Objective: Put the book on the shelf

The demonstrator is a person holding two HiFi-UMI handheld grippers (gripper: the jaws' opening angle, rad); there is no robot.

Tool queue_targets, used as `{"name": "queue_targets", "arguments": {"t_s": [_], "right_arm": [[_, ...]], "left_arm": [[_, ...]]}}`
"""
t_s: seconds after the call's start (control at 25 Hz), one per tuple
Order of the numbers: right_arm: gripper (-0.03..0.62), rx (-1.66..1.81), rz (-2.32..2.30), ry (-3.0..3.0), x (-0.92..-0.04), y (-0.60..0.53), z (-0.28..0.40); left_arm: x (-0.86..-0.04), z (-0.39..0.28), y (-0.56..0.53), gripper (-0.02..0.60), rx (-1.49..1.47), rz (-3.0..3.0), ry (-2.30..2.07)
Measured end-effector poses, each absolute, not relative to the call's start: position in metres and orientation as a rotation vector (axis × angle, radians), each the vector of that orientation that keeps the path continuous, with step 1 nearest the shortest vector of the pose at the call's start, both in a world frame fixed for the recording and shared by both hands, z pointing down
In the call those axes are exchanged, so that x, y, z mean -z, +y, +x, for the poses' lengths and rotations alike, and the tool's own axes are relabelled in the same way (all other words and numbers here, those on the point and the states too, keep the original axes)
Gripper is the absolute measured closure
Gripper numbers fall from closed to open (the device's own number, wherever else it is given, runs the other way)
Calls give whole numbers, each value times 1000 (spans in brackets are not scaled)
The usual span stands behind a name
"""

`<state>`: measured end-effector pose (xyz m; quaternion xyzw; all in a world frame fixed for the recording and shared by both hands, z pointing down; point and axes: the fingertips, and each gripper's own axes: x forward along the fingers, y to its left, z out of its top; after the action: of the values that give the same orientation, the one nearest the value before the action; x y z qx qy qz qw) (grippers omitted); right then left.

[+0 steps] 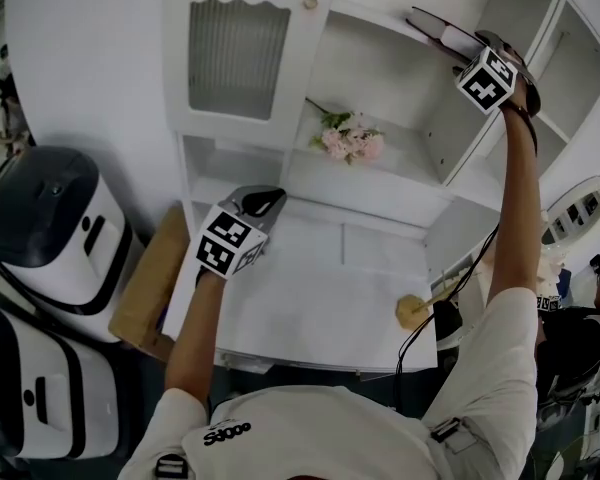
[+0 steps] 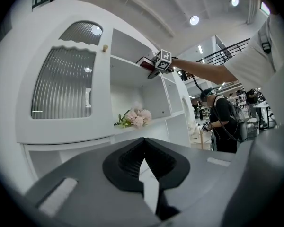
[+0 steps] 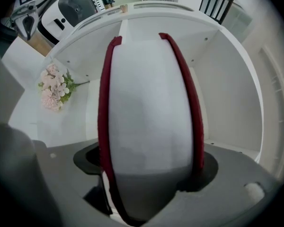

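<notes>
I'm holding my left gripper low and level with its fingers together, and my right gripper high on an outstretched arm, fingers parted.

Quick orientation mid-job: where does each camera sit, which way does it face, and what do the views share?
Head view: on the person's head, looking steeply down the white cabinet; both forearms, the left gripper and the right gripper show.
Left gripper view: on the left gripper, facing the cabinet front over its closed jaws; the right arm reaches to the book.
Right gripper view: on the right gripper, facing into the upper shelf; the book stands between its jaws.
Shared: all three show the pink flowers.
</notes>
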<state>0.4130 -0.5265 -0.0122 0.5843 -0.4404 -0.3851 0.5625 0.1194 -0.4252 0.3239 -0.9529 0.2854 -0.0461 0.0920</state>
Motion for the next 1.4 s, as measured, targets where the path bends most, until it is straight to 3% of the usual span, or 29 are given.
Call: {"name": "queue_targets", "arguments": {"t_s": [0.72,0.88,1.4], "right_arm": [[106,933,1424,-1042,17,-561,409],[33,927,1477,-1113,15,-551,405],[28,1064,1635,-1485,24,-450,358]], "left_arm": [[-290,90,-415,561,70,-2765,971],[-295,88,-406,561,90,-2778,951],[-287,120,-382,561,102,-2802,791]]}}
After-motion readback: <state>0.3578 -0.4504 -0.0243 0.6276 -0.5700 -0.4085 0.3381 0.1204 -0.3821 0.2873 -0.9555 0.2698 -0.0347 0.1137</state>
